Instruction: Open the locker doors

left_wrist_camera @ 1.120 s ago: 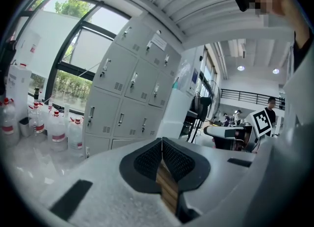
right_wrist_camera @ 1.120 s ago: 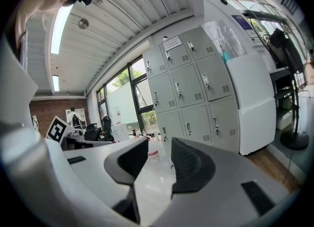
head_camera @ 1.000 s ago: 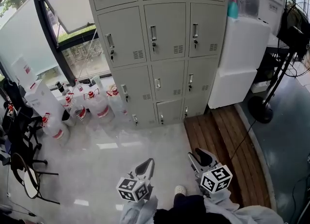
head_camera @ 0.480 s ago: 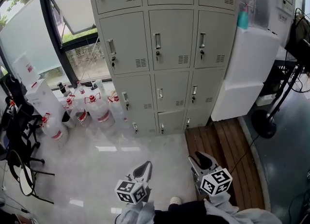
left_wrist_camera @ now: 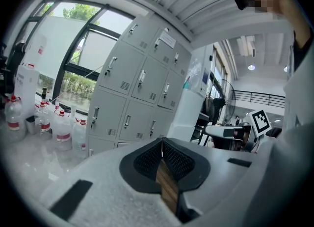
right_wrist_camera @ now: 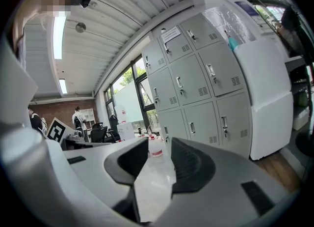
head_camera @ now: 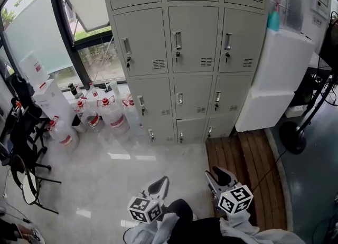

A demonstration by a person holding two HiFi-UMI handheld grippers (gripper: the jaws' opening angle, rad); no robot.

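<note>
At 6 o'clock the white left gripper (head_camera: pixel 158 186) hung with jaws clenched on nothing. Just beside it, the white right gripper (head_camera: pixel 218 175) had its jaws released, empty. Well beyond at 12 o'clock stood the pale grey metal lockers (head_camera: pixel 196 53), every door closed.

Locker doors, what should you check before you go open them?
1. Locker doors all shut: ok, none open yet.
2. Doors unlocked: cannot tell.
3. Left gripper ready to grab: not ok, jaws together, empty.
4. Right gripper ready to grab: ok, jaws apart, empty.
5. Grippers at a handle: not ok, both far from it.
6. Way there: ok, bottles stand left, by the window.
</note>
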